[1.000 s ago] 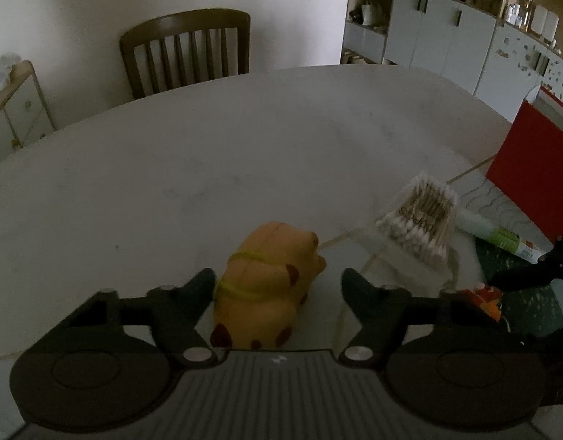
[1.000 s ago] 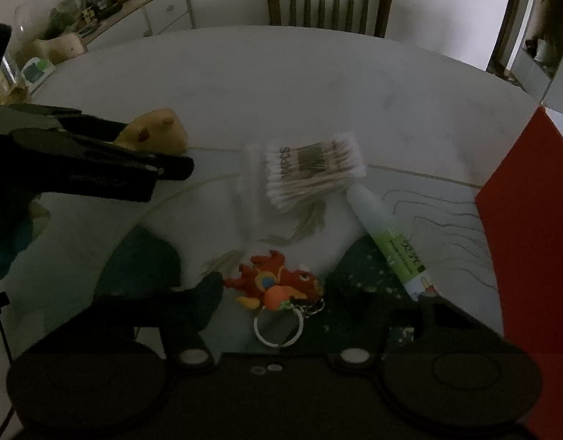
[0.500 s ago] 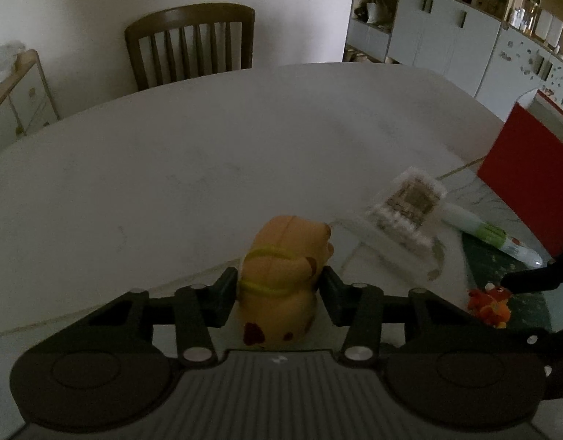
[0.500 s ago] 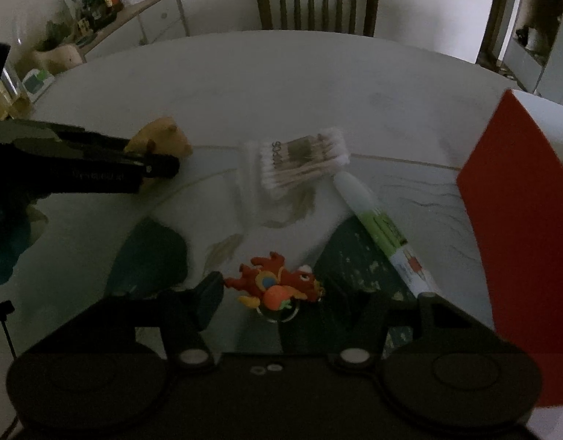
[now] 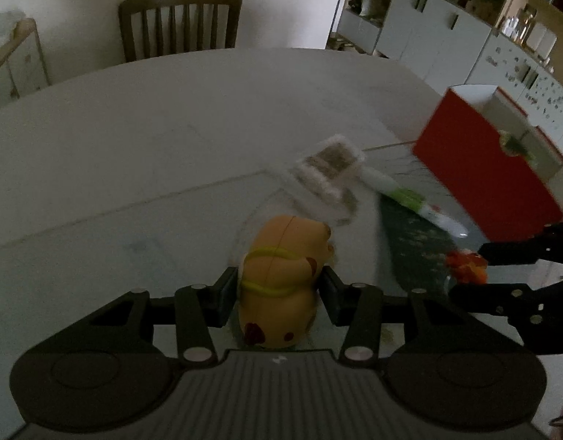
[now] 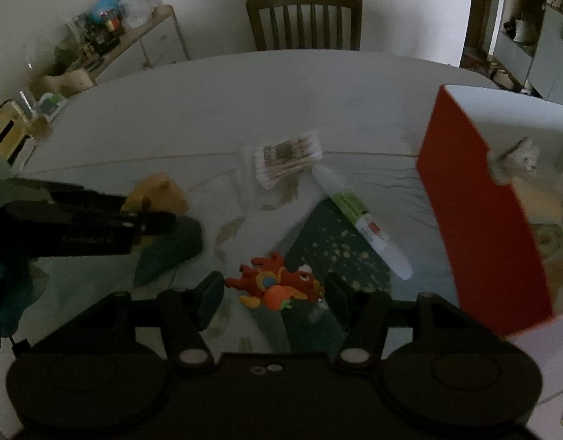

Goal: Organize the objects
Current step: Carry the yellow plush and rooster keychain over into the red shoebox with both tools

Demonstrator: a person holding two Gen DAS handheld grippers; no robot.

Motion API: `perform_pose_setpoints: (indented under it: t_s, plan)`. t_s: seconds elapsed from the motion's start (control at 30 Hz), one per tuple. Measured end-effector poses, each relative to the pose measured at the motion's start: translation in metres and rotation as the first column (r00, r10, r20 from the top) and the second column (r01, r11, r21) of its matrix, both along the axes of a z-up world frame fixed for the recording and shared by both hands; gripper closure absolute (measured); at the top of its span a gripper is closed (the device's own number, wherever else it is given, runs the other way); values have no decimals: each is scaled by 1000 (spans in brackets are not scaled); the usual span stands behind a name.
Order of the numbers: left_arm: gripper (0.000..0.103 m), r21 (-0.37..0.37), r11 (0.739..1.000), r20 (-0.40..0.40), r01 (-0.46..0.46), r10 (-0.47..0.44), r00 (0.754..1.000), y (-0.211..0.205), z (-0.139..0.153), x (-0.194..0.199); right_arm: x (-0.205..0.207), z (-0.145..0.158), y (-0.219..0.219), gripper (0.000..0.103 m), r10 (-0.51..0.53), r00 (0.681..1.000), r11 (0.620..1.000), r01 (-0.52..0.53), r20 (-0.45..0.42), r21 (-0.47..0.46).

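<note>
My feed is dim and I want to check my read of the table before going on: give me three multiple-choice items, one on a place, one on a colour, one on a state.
1. Where does the green-and-white tube lie?
A. between the bundle of cotton swabs and the red cardboard box
B. inside the box
C. on the wooden chair

2. What colour is the band around the soft yellow-orange animal toy?
A. blue
B. yellow-green
C. black

3. How does the left gripper stand?
A. open over bare table
B. shut on the red dragon keychain
C. shut on the animal toy

Answers: 1 A, since the tube lies on the table with the swabs at its far end and the box on its other side; 2 B, which the left wrist view shows; 3 C, since both pads press the toy's sides.
</note>
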State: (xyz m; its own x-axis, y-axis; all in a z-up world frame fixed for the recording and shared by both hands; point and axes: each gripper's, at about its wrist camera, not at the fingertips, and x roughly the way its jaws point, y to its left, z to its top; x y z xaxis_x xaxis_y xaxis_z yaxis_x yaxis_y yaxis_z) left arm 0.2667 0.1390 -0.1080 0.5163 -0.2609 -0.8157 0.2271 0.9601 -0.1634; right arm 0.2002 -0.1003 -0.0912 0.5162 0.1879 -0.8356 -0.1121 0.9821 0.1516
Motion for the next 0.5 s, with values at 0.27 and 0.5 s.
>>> perform_pose_setpoints:
  t_s: [0.27,0.5]
  plan:
    - [56,-52,999,-33,10,-11,999,-25,21,-29,-27,24,-16,43,-17,1000,1000,17,21,-12]
    - [56,-45,998,-33,44,-45,998,-58,36,-46,-47,42,-42,43,-60,998,998,61,31,-27]
